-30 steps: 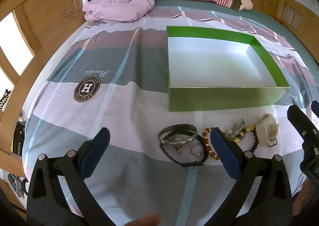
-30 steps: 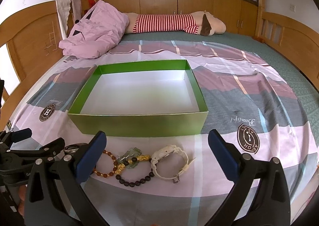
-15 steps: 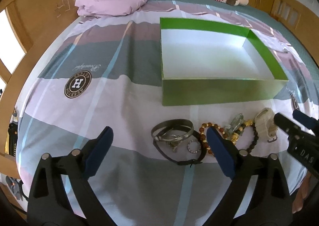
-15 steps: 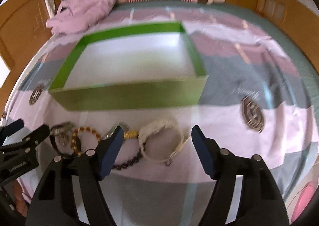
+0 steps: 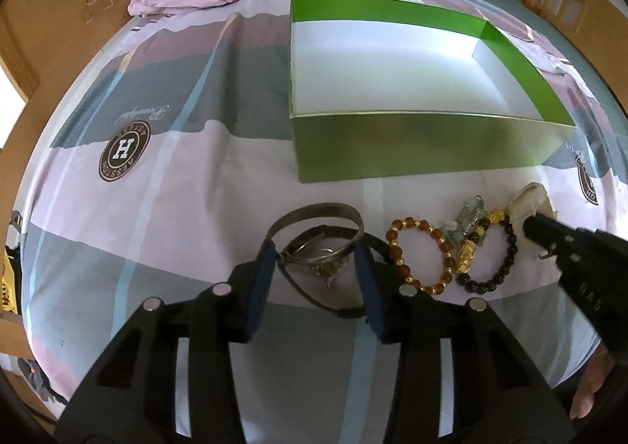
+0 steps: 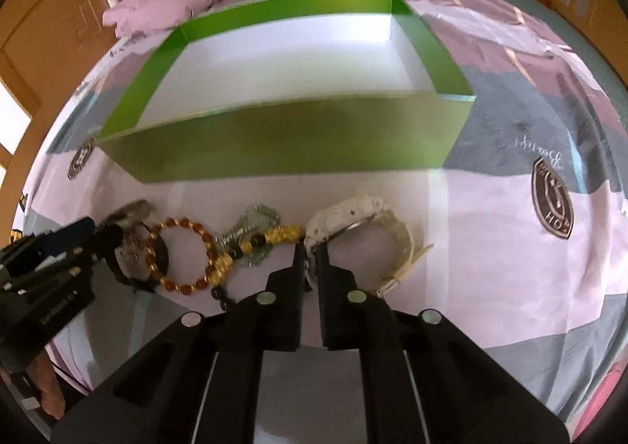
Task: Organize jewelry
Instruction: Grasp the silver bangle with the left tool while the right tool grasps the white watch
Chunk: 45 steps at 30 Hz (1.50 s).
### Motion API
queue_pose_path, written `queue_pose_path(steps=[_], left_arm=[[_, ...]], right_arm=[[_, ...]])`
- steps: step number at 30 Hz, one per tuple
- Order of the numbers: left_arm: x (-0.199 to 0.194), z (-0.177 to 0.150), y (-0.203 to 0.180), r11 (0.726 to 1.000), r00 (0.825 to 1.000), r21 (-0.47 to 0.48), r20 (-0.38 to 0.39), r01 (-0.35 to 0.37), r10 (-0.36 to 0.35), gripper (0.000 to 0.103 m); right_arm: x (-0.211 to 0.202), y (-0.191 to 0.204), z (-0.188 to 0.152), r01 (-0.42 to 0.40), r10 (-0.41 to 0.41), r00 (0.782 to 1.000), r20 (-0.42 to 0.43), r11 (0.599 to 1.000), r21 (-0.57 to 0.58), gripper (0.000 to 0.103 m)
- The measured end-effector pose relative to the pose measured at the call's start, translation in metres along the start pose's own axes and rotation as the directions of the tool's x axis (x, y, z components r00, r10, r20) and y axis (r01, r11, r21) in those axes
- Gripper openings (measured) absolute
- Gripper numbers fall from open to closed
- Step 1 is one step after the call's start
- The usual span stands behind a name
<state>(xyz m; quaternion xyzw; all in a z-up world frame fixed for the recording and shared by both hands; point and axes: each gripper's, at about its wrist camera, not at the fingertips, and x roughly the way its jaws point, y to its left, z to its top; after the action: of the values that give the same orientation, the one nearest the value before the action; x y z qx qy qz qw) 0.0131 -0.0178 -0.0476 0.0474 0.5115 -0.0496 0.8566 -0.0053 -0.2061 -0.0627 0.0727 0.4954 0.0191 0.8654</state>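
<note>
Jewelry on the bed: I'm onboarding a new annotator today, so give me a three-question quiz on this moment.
1. True or false: the green box already holds jewelry.
2. Which piece is the right gripper closed on? A) amber bead bracelet B) white watch C) silver bangle
3. Fill in: the left gripper has its fingers on either side of the ____.

Key: 1. False, its white floor is bare. 2. B, the jaws pinch the watch's near edge. 3. Silver bangle; whether the pads already press it is unclear.
</note>
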Motion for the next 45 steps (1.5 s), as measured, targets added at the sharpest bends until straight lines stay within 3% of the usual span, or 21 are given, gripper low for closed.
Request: queue_pose_path(steps=[14, 17, 22, 23, 27, 29, 32, 37, 38, 39, 41, 43, 45], left_arm=[[-0.003, 0.001, -0.001, 1.000, 1.000, -0.002, 0.010, 0.005, -0.005, 0.037], [-0.010, 0.005, 0.008, 0.999, 0.999, -0.038, 0.038, 0.010, -0.008, 0.028], [-0.019, 0.018, 0.036, 0.993, 0.997, -0.117, 0.080, -0.008, 0.017, 0.027], [-0.018, 0.019, 0.039, 0.992, 0.997, -0.128, 0.075, -0.002, 0.012, 0.027], [-0.012, 0.021, 0.048, 0.988, 0.999, -0.146, 0.036, 0.042, -0.037, 0.029], [-0.006, 0.021, 0.048, 0.985, 0.995, -0.146, -0.005, 0.094, -0.096, 0.037], [0.004, 0.017, 0.041, 0.989, 0.995, -0.119, -0.045, 0.086, -0.092, 0.041], [0.023, 0.011, 0.030, 0.995, 0.992, -0.082, -0.115, 0.049, -0.058, 0.041], [0.025, 0.010, 0.030, 0.996, 0.991, -0.079, -0.122, 0.051, -0.060, 0.039], [0.026, 0.010, 0.029, 0.995, 0.989, -0.082, -0.126, 0.063, -0.073, 0.030], [0.026, 0.010, 0.029, 0.992, 0.987, -0.090, -0.127, 0.085, -0.096, 0.020], [0.022, 0.010, 0.029, 0.991, 0.988, -0.090, -0.113, 0.097, -0.107, 0.017], [0.018, 0.011, 0.032, 0.990, 0.989, -0.100, -0.095, 0.104, -0.114, 0.013]], right_arm=[[-0.017, -0.008, 0.003, -0.011, 0.008, 0.996, 0.084, 1.000, 0.030, 0.007], [-0.025, -0.013, 0.005, -0.016, 0.011, 0.993, 0.119, 0.999, 0.044, 0.007], [-0.022, -0.018, 0.008, -0.008, 0.003, 0.995, 0.098, 0.999, 0.051, 0.007], [-0.020, -0.017, 0.007, -0.003, -0.001, 0.996, 0.086, 0.999, 0.051, 0.010], [-0.014, -0.016, 0.005, 0.061, -0.063, 0.996, 0.063, 0.997, 0.045, 0.048], [-0.012, -0.017, 0.005, 0.098, -0.100, 0.993, 0.058, 0.994, 0.043, 0.054], [-0.003, -0.021, 0.003, 0.138, -0.139, 0.990, 0.027, 0.989, 0.052, 0.056], [0.019, -0.030, -0.003, 0.128, -0.123, 0.990, -0.067, 0.988, 0.081, 0.056], [0.020, -0.031, -0.004, 0.118, -0.112, 0.992, -0.065, 0.989, 0.088, 0.050], [0.019, -0.032, -0.004, 0.123, -0.118, 0.991, -0.059, 0.988, 0.091, 0.033], [0.015, -0.035, -0.003, 0.112, -0.108, 0.993, -0.042, 0.989, 0.100, 0.019], [0.008, -0.039, -0.002, 0.051, -0.050, 0.999, -0.008, 0.990, 0.135, 0.017], [-0.001, -0.039, 0.000, 0.041, -0.046, 0.998, 0.034, 0.990, 0.136, 0.015]])
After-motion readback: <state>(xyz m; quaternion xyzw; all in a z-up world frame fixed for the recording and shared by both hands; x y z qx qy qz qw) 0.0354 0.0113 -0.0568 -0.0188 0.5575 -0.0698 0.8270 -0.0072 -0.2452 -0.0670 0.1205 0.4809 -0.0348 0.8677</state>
